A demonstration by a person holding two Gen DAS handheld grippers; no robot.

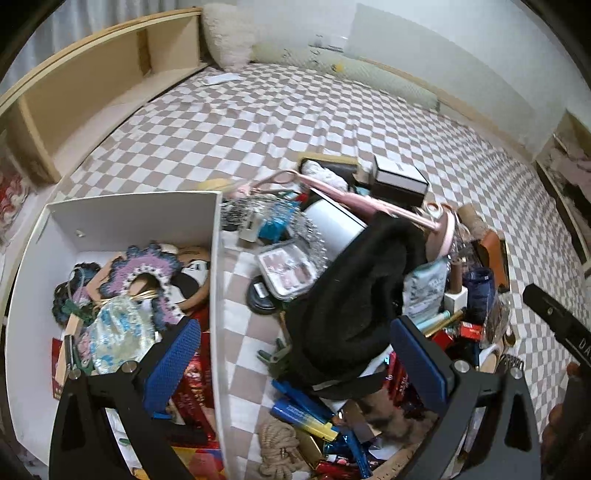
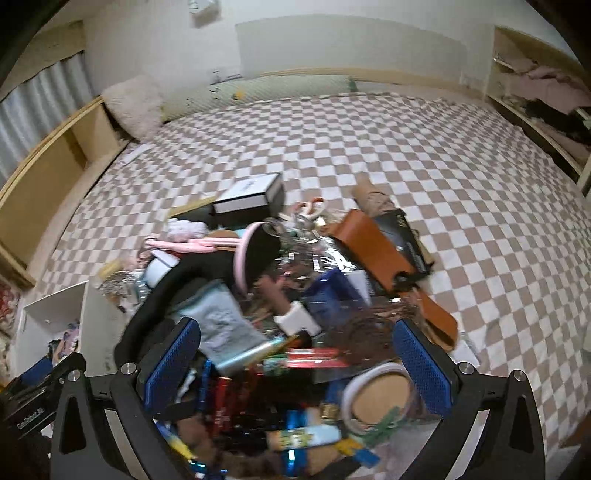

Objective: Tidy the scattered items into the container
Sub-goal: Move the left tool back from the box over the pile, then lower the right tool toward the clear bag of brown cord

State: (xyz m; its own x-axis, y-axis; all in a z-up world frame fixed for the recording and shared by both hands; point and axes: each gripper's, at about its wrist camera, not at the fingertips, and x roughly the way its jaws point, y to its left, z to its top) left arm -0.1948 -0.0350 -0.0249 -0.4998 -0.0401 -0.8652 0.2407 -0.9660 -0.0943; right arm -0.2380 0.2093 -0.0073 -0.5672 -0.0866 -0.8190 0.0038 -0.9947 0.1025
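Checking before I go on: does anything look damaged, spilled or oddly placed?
Nothing looks broken or spilled. Most clutter, such as the black cloth, remains heaped on the checked bedcover beside the white box, which already holds some items.

Dense clutter pile (image 2: 295, 314); bare checkered bedspread (image 2: 406, 147) beyond

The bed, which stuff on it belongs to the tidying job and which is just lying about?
Part of the job:
white box, the container, already part filled
black knit garment
pink hanger
brown leather case
coiled rope
left gripper and right gripper, both open

Just lying about:
fluffy pillow
wooden shelf
checkered sheet
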